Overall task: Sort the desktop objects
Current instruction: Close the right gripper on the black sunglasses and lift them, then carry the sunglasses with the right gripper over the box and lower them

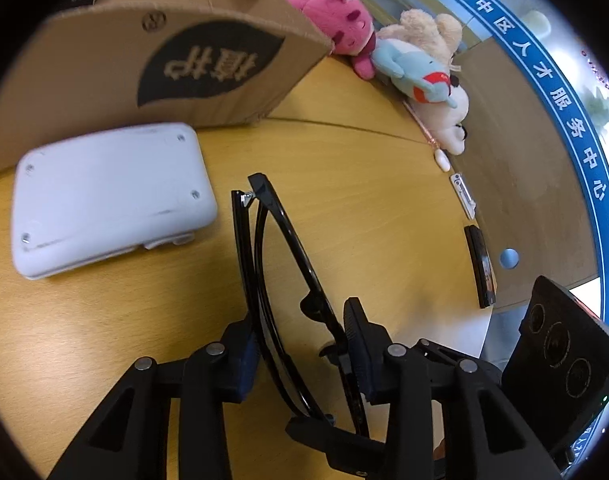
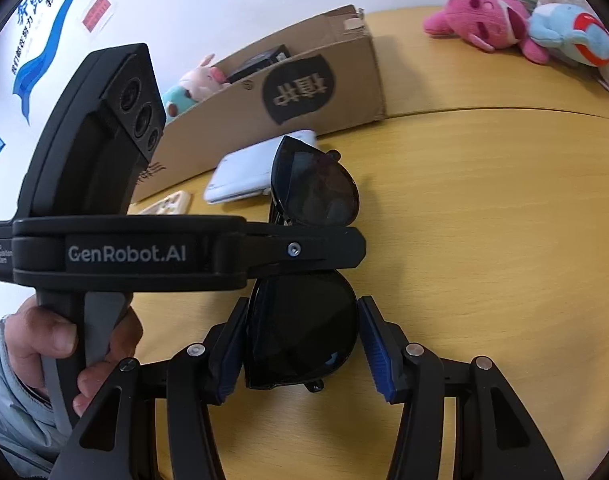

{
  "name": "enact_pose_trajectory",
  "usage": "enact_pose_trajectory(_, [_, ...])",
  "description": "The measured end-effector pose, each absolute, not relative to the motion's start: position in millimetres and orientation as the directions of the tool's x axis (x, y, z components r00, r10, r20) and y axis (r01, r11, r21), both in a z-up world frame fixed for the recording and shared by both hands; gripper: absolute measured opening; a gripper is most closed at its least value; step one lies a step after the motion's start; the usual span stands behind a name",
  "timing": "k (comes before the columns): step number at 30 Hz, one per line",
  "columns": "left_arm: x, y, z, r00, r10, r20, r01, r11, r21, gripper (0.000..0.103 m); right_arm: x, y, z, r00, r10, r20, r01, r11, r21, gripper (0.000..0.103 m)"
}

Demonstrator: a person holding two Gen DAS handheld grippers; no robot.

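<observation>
The left gripper pinched the folded black sunglasses across their middle, both pads against the frame. The right gripper bracketed one lens; its left pad touched the rim, the right pad stood just clear. The sunglasses sat over a pale wooden table. Just beyond them lay a white case, and behind that an open cardboard box. Farther from the box, plush toys lay along the table's edge. A white wall with blue lettering stood behind the box.
</observation>
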State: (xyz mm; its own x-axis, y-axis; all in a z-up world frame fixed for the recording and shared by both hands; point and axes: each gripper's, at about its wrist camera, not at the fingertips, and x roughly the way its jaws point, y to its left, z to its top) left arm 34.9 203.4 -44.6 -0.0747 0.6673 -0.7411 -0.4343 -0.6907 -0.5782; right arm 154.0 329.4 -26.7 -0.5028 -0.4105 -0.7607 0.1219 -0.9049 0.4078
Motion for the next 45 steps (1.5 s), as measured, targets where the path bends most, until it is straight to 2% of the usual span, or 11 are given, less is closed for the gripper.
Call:
enact_pose_trajectory(9, [24.9,182.2,7.7,-0.142,0.72,-0.68,-0.504,-0.643,-0.576,0.032,144.6,309.5,10.3,-0.545,-0.425,-0.722,0.202,-0.903,0.379,0.051])
enact_pose_trajectory(19, [-12.3,162.9,88.3,-0.241,0.742,-0.625,-0.599,-0.621,-0.506,0.031,106.2,279.8,81.2,-0.625,-0.461,-0.63,0.337,-0.887,0.315,0.05])
enact_pose_trajectory(26, [-49.1,158.6,126.4,-0.261,0.749,-0.609,-0.637,-0.608,-0.475,0.031,69.2,272.8,118.2,-0.657,-0.483,-0.578,0.379,-0.875,0.301,0.049])
enact_pose_trajectory(35, [-105.8,160.1,151.0,-0.272,0.761,-0.589,-0.641,-0.6,-0.479,0.03,5.2,279.8,147.1,-0.678,-0.486,-0.552,0.385,-0.874,0.297,0.048])
enact_pose_trajectory(45, [-185.3,172.3,134.8,-0.245,0.761,-0.6,-0.594,-0.607,-0.527,0.03,-89.8,288.9,136.2,-0.627,-0.514,-0.585,0.377,-0.858,0.35,0.046])
